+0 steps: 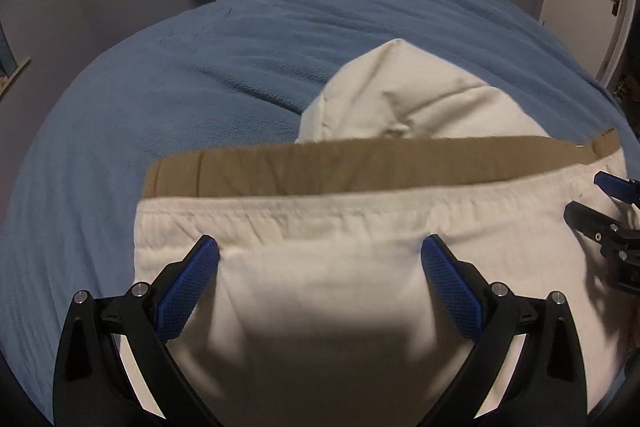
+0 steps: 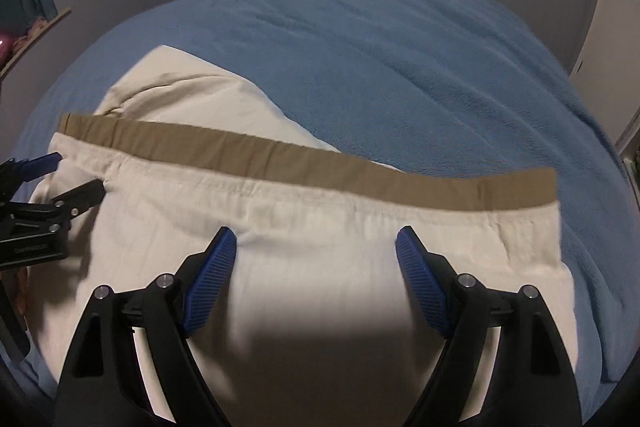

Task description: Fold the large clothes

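The left gripper point(image 1: 320, 247) hangs over the cream garment point(image 1: 320, 307) spread on the blue blanket point(image 1: 160, 87), fingers wide apart with only flat cloth between and below them. Beyond its fingertips runs the tan band point(image 1: 360, 167), and past that a loose cream fold. Only the left wrist view shows a door handle point(image 1: 615, 1) far right. The right gripper point(image 2: 316, 243) also stands wide apart, gripping nothing, over the same garment. Only its view shows the garment's right edge point(image 2: 560, 251) beside the right finger.
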Tool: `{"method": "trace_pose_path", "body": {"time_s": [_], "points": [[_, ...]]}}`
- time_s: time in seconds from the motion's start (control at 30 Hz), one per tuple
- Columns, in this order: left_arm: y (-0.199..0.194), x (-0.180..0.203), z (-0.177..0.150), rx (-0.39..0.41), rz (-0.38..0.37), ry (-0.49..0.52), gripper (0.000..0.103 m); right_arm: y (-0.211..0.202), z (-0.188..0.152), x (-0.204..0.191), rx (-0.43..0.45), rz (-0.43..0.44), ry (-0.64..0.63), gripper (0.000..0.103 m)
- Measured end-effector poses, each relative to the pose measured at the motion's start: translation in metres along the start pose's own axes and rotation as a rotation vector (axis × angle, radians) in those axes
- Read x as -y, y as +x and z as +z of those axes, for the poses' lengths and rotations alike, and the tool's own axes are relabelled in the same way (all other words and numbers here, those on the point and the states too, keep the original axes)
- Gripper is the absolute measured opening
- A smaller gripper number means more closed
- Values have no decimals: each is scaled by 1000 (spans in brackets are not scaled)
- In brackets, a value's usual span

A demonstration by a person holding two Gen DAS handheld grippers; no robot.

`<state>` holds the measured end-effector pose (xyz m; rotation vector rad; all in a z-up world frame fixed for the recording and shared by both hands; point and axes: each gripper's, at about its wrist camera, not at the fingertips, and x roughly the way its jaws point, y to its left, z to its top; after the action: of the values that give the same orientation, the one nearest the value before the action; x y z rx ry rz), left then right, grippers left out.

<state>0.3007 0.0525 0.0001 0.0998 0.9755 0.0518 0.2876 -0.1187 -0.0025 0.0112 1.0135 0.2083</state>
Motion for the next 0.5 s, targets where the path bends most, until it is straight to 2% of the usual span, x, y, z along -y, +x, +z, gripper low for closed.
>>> {"method": "trace_pose_path", "body": {"time_s": [0.1, 0.2, 0.37, 0.5], "points": [[18, -7, 3, -72, -30, -21, 98, 17, 7, 10, -43, 38, 68, 84], [37, -15, -1, -141, -92, -46, 98, 30, 6, 8, -74, 38, 51, 86], [56, -19, -9, -181, -137, -53, 98, 49, 4, 3, -113, 1, 15, 87], [65, -18, -12, -200, -126, -48, 98, 58, -2, 2, -124, -21, -1, 89]]}}
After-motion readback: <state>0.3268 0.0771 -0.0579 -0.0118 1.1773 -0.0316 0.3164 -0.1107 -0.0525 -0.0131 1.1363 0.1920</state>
